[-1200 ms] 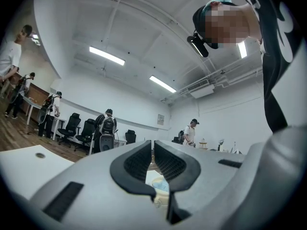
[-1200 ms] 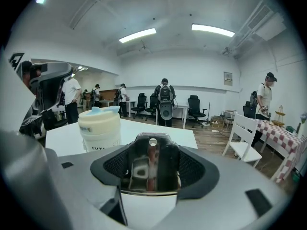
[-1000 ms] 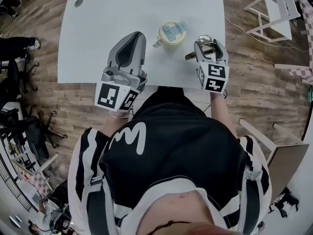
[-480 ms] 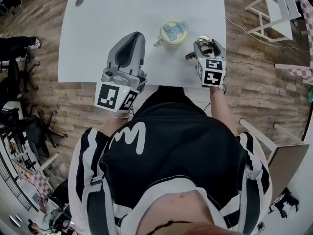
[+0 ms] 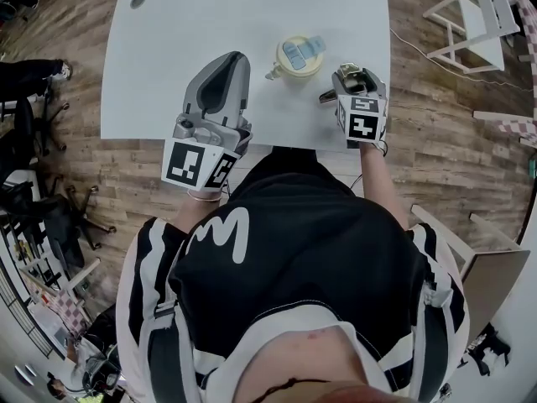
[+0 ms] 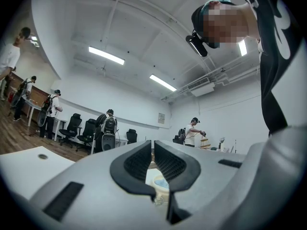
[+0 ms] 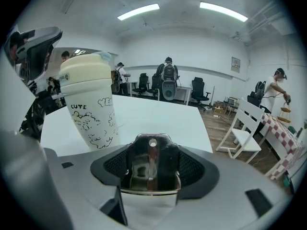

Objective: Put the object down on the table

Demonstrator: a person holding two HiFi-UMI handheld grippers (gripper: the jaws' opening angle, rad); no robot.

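A shiny metal object (image 7: 149, 170) with a small hole near its top sits clamped between the jaws of my right gripper (image 7: 151, 150). In the head view that gripper (image 5: 352, 74) hovers over the white table (image 5: 210, 15) near its front right edge, and part of the metal object (image 5: 327, 96) sticks out to its left. A white cup (image 5: 298, 57) with a cream lid and blue flap stands upright just left of it; the cup (image 7: 91, 107) carries doodles. My left gripper (image 5: 232, 64) is shut on nothing, left of the cup (image 6: 160, 183).
A white chair (image 5: 470, 15) stands on the wooden floor to the right of the table, with a cable (image 5: 419, 57) beside it. Dark office chairs (image 5: 33, 208) crowd the left. A round grommet (image 5: 138, 0) marks the table's far left corner. People stand in the background.
My right gripper has shifted slightly away from me and tipped, still holding the metal object. The left gripper and the cup have stayed put.
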